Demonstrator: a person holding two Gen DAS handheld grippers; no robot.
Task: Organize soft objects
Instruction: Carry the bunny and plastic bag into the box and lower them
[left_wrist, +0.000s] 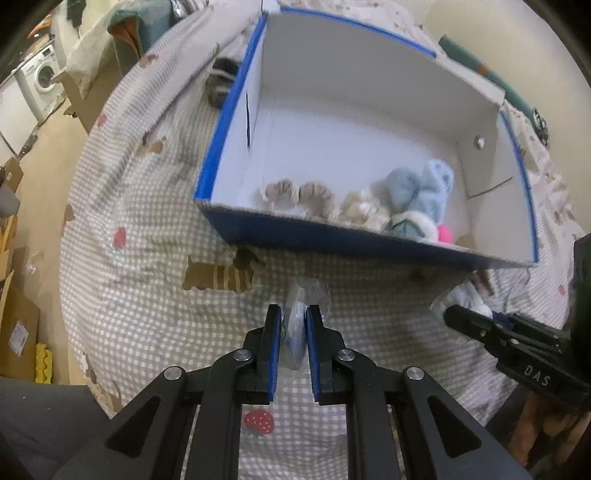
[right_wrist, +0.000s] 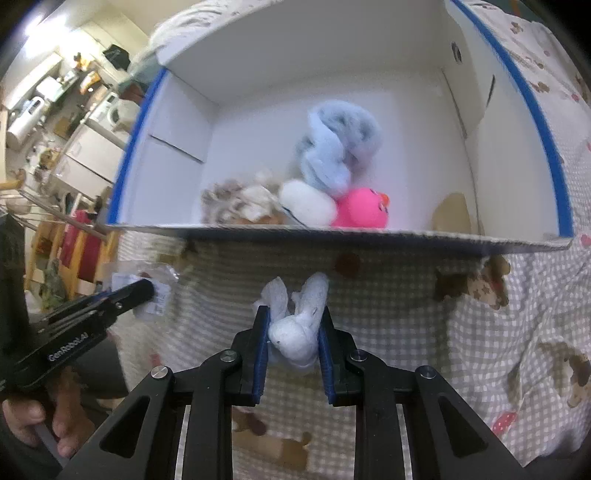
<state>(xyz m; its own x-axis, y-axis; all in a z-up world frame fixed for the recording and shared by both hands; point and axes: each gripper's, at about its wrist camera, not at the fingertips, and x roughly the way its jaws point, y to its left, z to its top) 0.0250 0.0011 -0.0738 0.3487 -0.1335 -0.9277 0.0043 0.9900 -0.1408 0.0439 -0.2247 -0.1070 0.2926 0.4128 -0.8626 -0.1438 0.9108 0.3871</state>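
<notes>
**Both grippers loaded in front of the blue box**

Left gripper (left_wrist: 293, 332) was clamped on a clear plastic packet (left_wrist: 295, 325) with something blue inside; the packet stood up between the blue pads, above the checked bedspread (left_wrist: 147, 295). Right gripper (right_wrist: 291, 332) was clamped on a small white plush toy (right_wrist: 295, 332), its two ears or limbs poking out past the fingertips.

Both loads sat just short of the near wall of the blue-and-white box (left_wrist: 332, 243), which rested on the bedspread.

Box contents, left wrist view: two brown-striped fuzzy items (left_wrist: 299, 195) along the near wall, a cream fluffy item (left_wrist: 360, 212) beside them, then a light blue fluffy bundle (left_wrist: 421, 192), with a sliver of pink toy (left_wrist: 445, 234) at the wall's edge.

Right wrist view showed what the left did not: the pink toy as a round body with an orange beak, and a white rounded plush (right_wrist: 308, 203) touching it, directly under the light blue bundle.

Left wrist view alone showed a grey striped fuzzy item (left_wrist: 221, 79) outside the box, against its far-left wall, and a washing machine (left_wrist: 42, 79) in the background.

Each view caught the opposite gripper from the side. Only the right wrist view showed the person's hand (right_wrist: 40, 421) on the left gripper's handle.
</notes>
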